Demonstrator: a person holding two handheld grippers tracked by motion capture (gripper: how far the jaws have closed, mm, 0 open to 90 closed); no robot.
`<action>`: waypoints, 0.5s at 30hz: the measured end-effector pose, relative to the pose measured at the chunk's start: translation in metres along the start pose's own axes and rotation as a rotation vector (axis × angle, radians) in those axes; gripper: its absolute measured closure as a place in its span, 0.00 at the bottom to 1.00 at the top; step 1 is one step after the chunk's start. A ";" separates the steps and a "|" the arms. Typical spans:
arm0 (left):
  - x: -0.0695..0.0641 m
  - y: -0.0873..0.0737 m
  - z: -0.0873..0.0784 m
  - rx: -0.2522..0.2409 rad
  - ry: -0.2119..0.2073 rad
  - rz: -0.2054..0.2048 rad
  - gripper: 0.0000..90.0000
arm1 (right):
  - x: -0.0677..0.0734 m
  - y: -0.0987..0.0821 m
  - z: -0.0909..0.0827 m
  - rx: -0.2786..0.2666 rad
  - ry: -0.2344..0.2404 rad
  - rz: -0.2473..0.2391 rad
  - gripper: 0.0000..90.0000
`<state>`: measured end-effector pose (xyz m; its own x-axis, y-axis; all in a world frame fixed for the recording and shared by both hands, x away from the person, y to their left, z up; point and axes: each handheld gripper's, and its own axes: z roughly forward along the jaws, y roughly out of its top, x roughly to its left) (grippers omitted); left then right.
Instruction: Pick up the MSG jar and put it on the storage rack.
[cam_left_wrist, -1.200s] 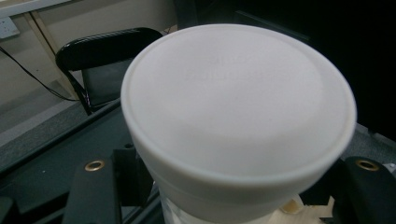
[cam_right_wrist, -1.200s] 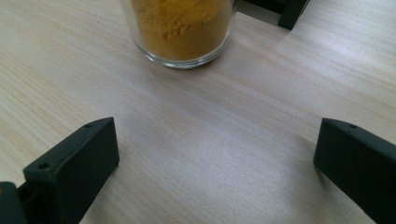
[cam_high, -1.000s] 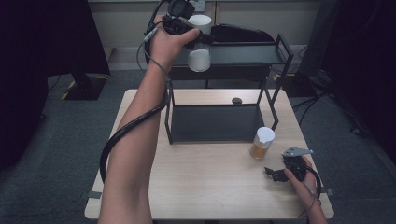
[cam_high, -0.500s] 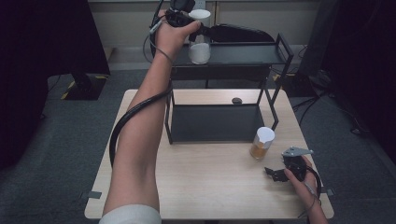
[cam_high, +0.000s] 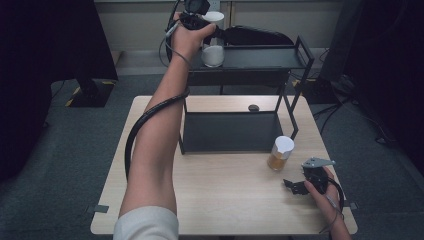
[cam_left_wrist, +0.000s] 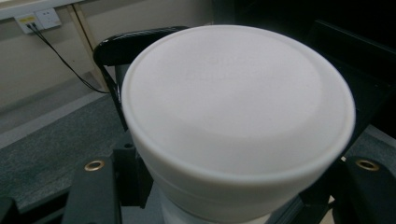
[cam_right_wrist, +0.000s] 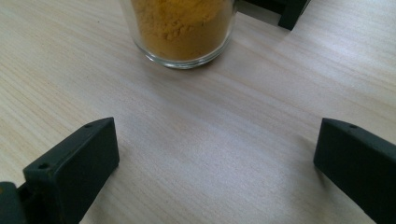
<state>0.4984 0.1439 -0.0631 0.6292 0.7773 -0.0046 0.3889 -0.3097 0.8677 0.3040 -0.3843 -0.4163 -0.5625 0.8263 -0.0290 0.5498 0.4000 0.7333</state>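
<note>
1. White-lidded jar (cam_high: 213, 44): stands on or just above the rack's top shelf (cam_high: 260, 57); contact with the shelf cannot be told.
2. Left gripper (cam_high: 196, 22): clenched around the jar below its lid (cam_left_wrist: 236, 100), arm stretched far, presumably to shelve it.
3. Right gripper (cam_high: 300, 186): jaws spread, empty, resting on the table (cam_high: 225, 200) near the orange-powder jar (cam_high: 280, 153).
4. The lid hides the left gripper's jaw tips.
</note>
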 end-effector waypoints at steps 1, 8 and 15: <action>0.000 -0.001 0.000 -0.003 -0.002 0.004 0.39 | 0.000 0.000 0.000 0.000 0.000 0.000 0.00; -0.004 -0.005 0.001 -0.015 0.014 0.006 0.37 | 0.000 0.000 0.000 0.000 0.000 0.000 0.00; -0.005 -0.011 0.001 -0.010 0.032 -0.042 0.11 | 0.000 0.000 0.000 0.000 0.000 0.000 0.00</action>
<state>0.4911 0.1428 -0.0730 0.5909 0.8063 -0.0251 0.4073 -0.2714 0.8720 0.3040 -0.3842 -0.4163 -0.5623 0.8264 -0.0290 0.5500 0.4000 0.7331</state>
